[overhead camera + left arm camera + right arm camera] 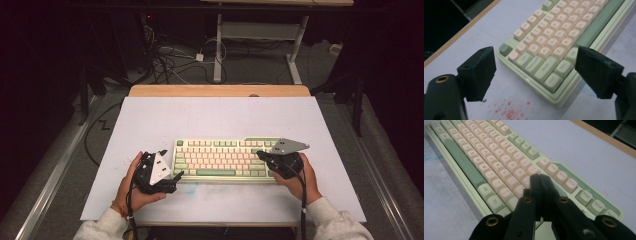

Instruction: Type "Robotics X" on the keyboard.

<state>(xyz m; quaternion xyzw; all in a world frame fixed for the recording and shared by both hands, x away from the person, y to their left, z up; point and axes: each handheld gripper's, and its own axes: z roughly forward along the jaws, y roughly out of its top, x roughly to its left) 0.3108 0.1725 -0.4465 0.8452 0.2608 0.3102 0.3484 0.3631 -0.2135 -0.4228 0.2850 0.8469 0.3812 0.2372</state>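
Observation:
A pale green keyboard (220, 159) with cream and green keys lies across the middle of the white tabletop (200, 117). My left gripper (173, 178) sits at its near left corner, held in a hand, pointing toward the keyboard. In the left gripper view the keyboard (554, 37) corner lies between and beyond the jaws; this gripper (535, 58) is open wide, holding nothing. My right gripper (261, 155) rests over the keyboard's right end. In the right gripper view its jaws (540, 179) are shut together, empty, tips just above the keys (486, 157); whether they touch one I cannot tell.
Red specks (509, 112) mark the tabletop near the keyboard's left corner. A wooden edge (220, 90) runs along the table's far side. Beyond it are floor cables (170, 60) and the legs of another table (218, 55).

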